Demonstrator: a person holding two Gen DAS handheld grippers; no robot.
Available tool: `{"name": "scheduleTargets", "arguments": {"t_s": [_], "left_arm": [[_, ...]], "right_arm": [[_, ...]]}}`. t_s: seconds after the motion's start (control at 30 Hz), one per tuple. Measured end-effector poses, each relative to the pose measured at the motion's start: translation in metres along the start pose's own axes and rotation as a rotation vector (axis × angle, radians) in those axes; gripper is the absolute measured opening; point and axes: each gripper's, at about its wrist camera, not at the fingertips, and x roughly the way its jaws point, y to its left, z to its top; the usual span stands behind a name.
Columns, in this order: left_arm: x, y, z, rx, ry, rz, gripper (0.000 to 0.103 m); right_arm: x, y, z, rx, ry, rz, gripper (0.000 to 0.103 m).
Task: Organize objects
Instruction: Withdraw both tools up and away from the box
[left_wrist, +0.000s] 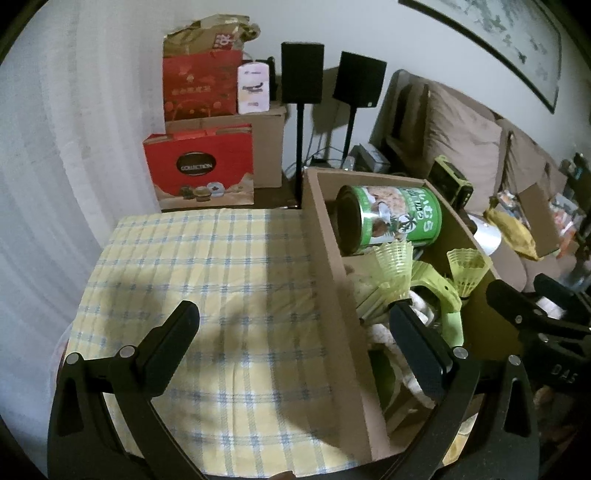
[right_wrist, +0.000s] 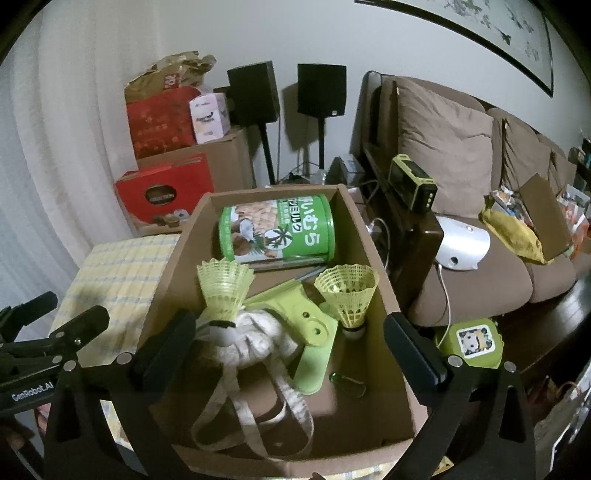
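Observation:
An open cardboard box (right_wrist: 373, 258) (left_wrist: 332, 266) stands on a yellow checked tablecloth (left_wrist: 207, 295). Inside lie a green tin (right_wrist: 277, 232) (left_wrist: 395, 218) on its side, two yellow shuttlecocks (right_wrist: 223, 288) (right_wrist: 349, 291), a light green plastic clip (right_wrist: 299, 317) and a white cloth bag (right_wrist: 255, 343) with straps. My right gripper (right_wrist: 290, 343) hangs open above the box, nothing between its fingers. My left gripper (left_wrist: 295, 332) is open too, its left finger over the cloth, its right finger over the box. Each gripper shows at the edge of the other's view.
Red gift boxes (left_wrist: 199, 166) and brown cartons are stacked at the back left by a white curtain. Two black speakers on stands (left_wrist: 303, 74) stand by the wall. A brown sofa (right_wrist: 461, 155) with cushions and clutter lies to the right, a green square gadget (right_wrist: 476, 341) below it.

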Motion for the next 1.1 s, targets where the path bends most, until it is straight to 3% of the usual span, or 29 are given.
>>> {"name": "scheduleTargets", "arguments": {"t_s": [0.27,0.53,1.1], "left_arm": [[-0.021,0.011,-0.014,-0.014,-0.032,0.011,0.103],[-0.040,0.020,-0.028,-0.023,-0.056,0.077,0.103],[-0.068,0.034,-0.059,-0.042,-0.055,0.079,0.103]], "right_arm": [[-0.015,0.005,-0.011,0.002,-0.012,-0.008,0.102],[-0.029,0.012,-0.028,-0.013,-0.022,-0.009,0.102],[-0.050,0.021,-0.056,-0.018,-0.024,0.004,0.102]]}}
